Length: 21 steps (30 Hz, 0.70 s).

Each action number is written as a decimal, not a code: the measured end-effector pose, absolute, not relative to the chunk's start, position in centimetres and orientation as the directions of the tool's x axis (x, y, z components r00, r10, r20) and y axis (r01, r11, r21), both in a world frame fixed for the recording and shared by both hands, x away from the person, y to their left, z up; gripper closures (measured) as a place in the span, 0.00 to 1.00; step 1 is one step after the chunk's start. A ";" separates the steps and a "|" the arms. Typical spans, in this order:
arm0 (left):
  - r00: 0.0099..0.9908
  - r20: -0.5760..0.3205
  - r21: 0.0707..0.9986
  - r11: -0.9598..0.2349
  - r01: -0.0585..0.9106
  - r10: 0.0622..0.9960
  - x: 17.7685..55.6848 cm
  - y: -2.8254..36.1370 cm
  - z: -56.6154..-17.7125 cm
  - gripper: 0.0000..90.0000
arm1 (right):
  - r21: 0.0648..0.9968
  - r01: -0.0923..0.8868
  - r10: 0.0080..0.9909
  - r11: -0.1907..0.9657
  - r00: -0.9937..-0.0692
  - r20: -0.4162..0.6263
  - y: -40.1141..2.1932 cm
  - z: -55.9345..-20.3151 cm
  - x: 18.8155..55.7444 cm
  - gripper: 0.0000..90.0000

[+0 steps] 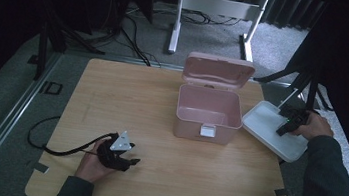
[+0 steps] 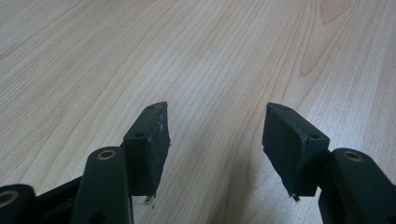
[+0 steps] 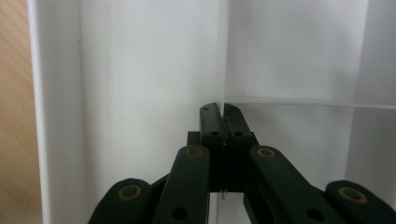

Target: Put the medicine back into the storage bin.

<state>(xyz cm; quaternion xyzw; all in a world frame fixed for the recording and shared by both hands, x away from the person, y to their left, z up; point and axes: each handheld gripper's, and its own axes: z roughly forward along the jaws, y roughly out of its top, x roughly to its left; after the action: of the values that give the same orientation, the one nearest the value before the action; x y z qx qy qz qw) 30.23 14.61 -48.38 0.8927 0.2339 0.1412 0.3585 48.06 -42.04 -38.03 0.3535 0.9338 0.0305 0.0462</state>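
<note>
Black right gripper (image 3: 224, 109) is squeezed onto a thin wall of the white tray (image 1: 265, 120). Left gripper (image 1: 130, 163) rests on the table (image 1: 151, 186), jaws apart and holding nothing. A pink box (image 1: 208, 113) stands open.

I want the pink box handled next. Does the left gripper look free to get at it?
Probably yes. The left gripper rests on the table with open fingers holding nothing, and bare wood lies between it and the pink box, though the box stands well off.
</note>
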 end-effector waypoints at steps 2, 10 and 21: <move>0.851 0.084 0.706 -0.634 0.316 0.518 30.2 14.6 -48.4 0.46 | 0.098 0.652 0.659 0.752 -0.749 -0.064 -42.2 -37.4 47.8 1.00; 0.853 0.083 0.705 -0.635 0.316 0.516 30.2 14.6 -48.4 0.46 | 0.139 0.622 0.633 0.771 -0.772 -0.057 -42.8 -34.3 46.9 1.00; 0.852 0.084 0.705 -0.635 0.315 0.516 30.2 14.6 -48.4 0.46 | 0.203 0.500 0.522 0.842 -0.850 -0.070 -40.9 -30.9 45.7 1.00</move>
<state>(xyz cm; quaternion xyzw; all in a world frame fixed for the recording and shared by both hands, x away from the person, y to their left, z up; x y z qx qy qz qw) 30.23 14.56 -48.39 0.8933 0.2327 0.1401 0.3580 45.66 -40.91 -30.90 0.2667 0.9577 0.0890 0.0613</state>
